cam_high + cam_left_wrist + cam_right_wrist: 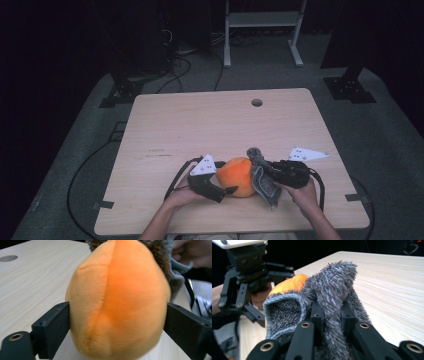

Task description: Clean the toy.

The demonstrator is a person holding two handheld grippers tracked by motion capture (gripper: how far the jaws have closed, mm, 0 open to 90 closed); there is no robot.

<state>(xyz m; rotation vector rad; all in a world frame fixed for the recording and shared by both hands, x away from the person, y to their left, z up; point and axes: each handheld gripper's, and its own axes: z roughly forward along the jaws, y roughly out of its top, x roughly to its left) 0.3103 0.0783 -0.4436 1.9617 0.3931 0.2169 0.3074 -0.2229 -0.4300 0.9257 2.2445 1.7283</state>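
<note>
The orange plush (237, 175) sits at the table's (200, 125) near edge between the spread jaws of the left gripper (227, 190), while the right gripper (331, 315) pinches its grey fuzzy cover (332, 285); the cover looks mid-removal, so next comes a steady pull away

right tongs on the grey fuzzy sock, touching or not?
Touching. In the right gripper view the right tongs stand closed on a fold of the grey fuzzy sock, pile bulging on both sides; the high view shows the sock hanging from them.
</note>
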